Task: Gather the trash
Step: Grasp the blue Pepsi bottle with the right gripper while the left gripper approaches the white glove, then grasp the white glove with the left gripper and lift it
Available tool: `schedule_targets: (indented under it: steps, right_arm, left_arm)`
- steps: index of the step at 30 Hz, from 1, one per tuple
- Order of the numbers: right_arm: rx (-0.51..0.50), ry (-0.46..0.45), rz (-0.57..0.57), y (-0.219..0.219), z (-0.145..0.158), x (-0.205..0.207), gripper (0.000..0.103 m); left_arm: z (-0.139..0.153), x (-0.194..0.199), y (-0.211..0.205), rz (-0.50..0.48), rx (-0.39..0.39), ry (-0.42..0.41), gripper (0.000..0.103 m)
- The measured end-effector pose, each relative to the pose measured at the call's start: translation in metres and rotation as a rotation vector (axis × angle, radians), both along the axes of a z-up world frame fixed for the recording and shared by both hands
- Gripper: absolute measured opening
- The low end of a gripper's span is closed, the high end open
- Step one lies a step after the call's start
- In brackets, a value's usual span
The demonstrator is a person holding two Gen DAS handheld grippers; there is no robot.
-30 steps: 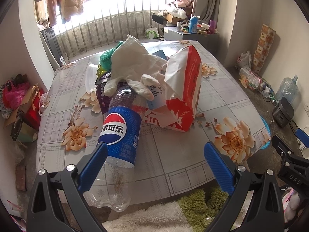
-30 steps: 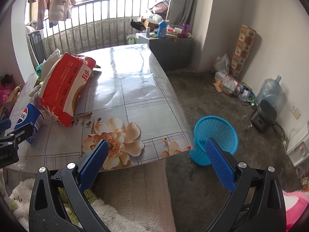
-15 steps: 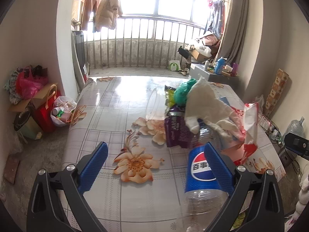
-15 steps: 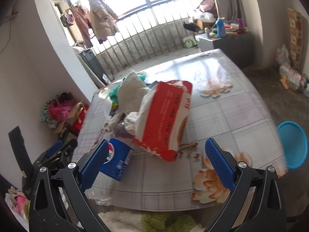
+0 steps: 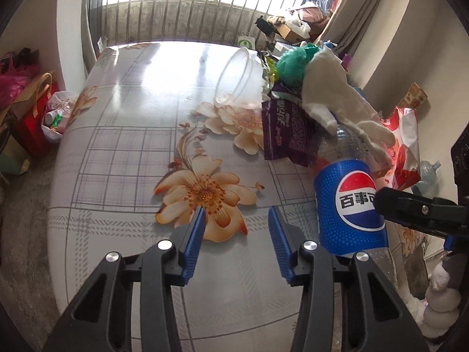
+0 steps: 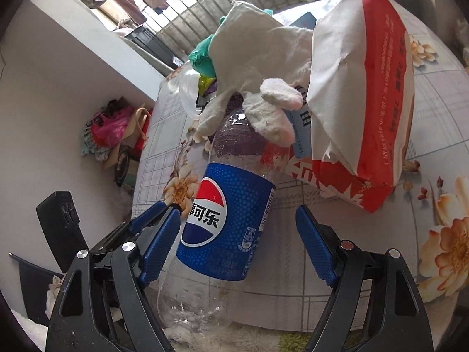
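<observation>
My right tongs [image 6: 236, 228] had just been closing, and the Pepsi bottle [image 6: 225, 226] now lay between their blue fingers [image 6: 159, 243]. The left-hand finger looked to be touching the label, though the fisheye bend made that hard to judge; the other finger stood clear of the bottle, so I had no grip yet. My left tongs [image 5: 236, 228] had also just been closing, down to a narrow gap with nothing in it, only the flowered tablecloth [image 5: 123, 158] beneath them.

The bottle lay on its side at the near edge of the table, its clear base hanging past the edge, its neck tucked under the white glove [image 6: 258, 67] and against the red and white bag [image 6: 363, 88]. I judged that the first pick was set: the bottle, with my right hand. Its neck sat under the glove, so a lift might drag the glove along.

Against a second earlier, much differed. Then my right tongs were wide and faced the table's far corner and the blue basket on the floor, with the bottle only at the left rim of that view; now the bottle filled the middle. My left tongs had then straddled the bottle's base at full width; now they stood to its left, over the orange flower [image 5: 205, 193], and the bottle [image 5: 348, 202] lay outside them.
</observation>
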State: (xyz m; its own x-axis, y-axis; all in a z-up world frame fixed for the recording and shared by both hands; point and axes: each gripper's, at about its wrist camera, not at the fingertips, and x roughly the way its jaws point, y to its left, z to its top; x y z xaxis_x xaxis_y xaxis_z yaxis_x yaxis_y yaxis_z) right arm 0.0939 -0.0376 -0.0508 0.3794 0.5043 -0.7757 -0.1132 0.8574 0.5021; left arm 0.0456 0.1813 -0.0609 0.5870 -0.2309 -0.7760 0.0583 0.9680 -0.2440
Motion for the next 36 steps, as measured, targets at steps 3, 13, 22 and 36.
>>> schedule_targets:
  steps: [3, 13, 22, 36]
  right_arm:
    - [0.035, 0.049, -0.011, 0.000, -0.005, 0.008, 0.069]
    - [0.149, 0.170, 0.006, -0.025, -0.004, -0.001, 0.057]
    - [0.167, 0.161, 0.103, -0.052, 0.020, -0.033, 0.056]
    - [0.061, -0.197, 0.040, -0.095, 0.102, -0.027, 0.056]
  left_arm:
    - [-0.007, 0.000, -0.010, -0.064, -0.029, 0.038, 0.039]
    - [-0.003, -0.020, -0.034, -0.157, -0.069, 0.050, 0.038]
    - [0.026, -0.032, -0.020, -0.104, -0.026, -0.017, 0.038]
    - [0.070, 0.050, -0.044, -0.113, -0.106, -0.150, 0.038]
